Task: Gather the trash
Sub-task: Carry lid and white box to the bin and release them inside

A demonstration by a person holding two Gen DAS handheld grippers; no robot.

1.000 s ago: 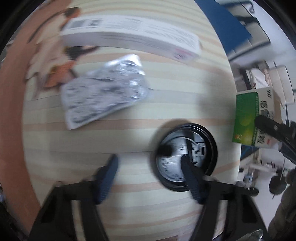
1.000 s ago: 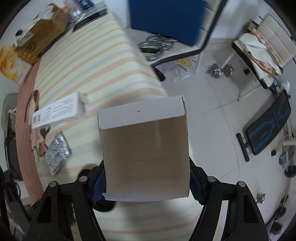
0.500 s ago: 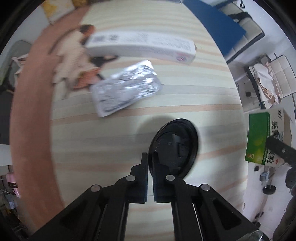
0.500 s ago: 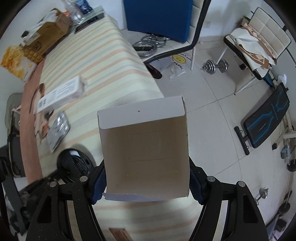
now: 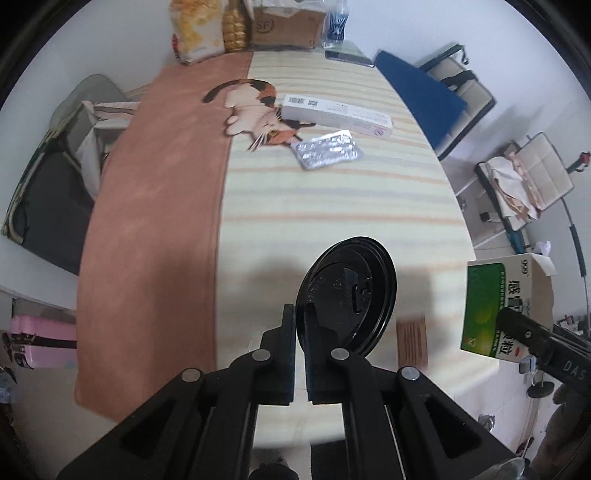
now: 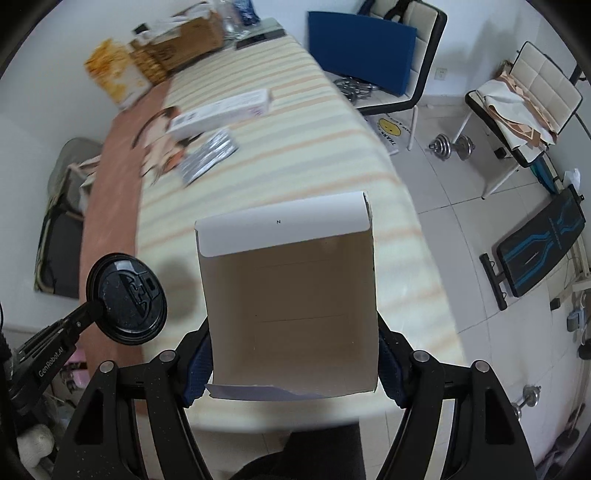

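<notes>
My left gripper [image 5: 300, 321] is shut on the rim of a black plastic cup lid [image 5: 347, 291] and holds it on edge above the striped table [image 5: 332, 206]. The lid also shows in the right wrist view [image 6: 127, 297]. My right gripper [image 6: 291, 354] is shut on an open green-and-white medicine box [image 6: 288, 299], seen in the left wrist view [image 5: 506, 306] off the table's right edge. A silver blister pack [image 5: 327, 149] and a long white box [image 5: 334, 115] lie on the table farther away.
A brown cloth [image 5: 155, 206] with a cat picture covers the table's left side. Snack bags and a cardboard box [image 5: 288, 26] stand at the far end. Chairs [image 6: 384, 62], dumbbells [image 6: 448, 146] and a bench [image 6: 539, 247] are on the floor to the right.
My left gripper closed on the lid's rim, tipped it on edge and lifted it up and back from the table. My right gripper kept hold of the box and rose too.
</notes>
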